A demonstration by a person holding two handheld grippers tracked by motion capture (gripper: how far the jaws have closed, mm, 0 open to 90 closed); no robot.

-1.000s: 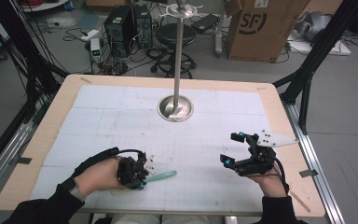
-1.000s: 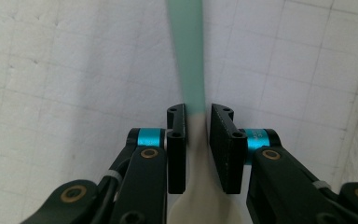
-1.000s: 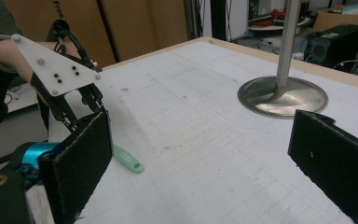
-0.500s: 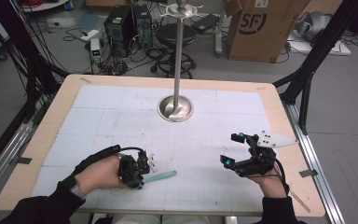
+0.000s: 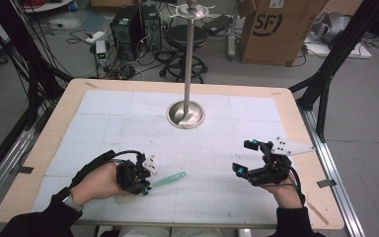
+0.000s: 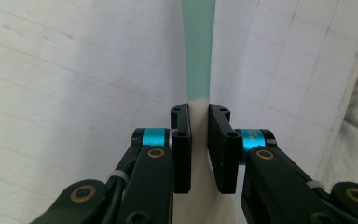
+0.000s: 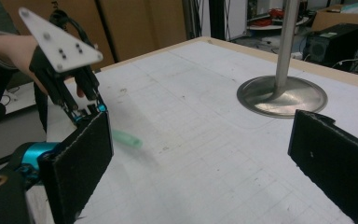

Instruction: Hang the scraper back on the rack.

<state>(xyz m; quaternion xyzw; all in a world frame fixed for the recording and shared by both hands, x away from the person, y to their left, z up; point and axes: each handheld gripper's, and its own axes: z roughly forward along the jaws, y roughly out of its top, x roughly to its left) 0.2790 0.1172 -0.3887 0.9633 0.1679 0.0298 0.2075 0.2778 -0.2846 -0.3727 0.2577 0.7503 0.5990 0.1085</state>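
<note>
From above, the left gripper point(image 5: 140, 177) lies low at the near left of the white gridded mat point(image 5: 128, 123), its jaws closed on the pale end of a slim tool with a mint-green handle point(image 5: 168, 179). The green part sticks out to the right, flat on the mat. The right gripper point(image 5: 246, 158) sits well apart at the near right, jaws spread wide and nothing between them; its grey three-cornered plate point(image 5: 288, 147) points toward the table's right edge. Farther back, at the middle of the mat, a metal stand point(image 5: 187, 114) rises on a thin pole from a round base (the pole's top carries a small disc with hooks).

In the left gripper view the grip is plain: the two black jaws of the left gripper point(image 6: 199, 135) press on either side of the cream-coloured stem, touching it, with only the stem's width between them. Past the jaw tips the cream turns to mint green point(image 6: 198, 46), running straight on toward the top of the view over the mat's grid lines. What kind of tool it is I cannot tell.

The right gripper view shows its own jaws far apart, one at each lower corner, bare mat point(image 7: 191, 140) between them. Beyond, the left gripper point(image 7: 91, 105) shows from the front, with its grey plate raised, and the green tip point(image 7: 126, 138) poking out on the mat. The stand's base point(image 7: 282, 95) sits at upper right.
</note>
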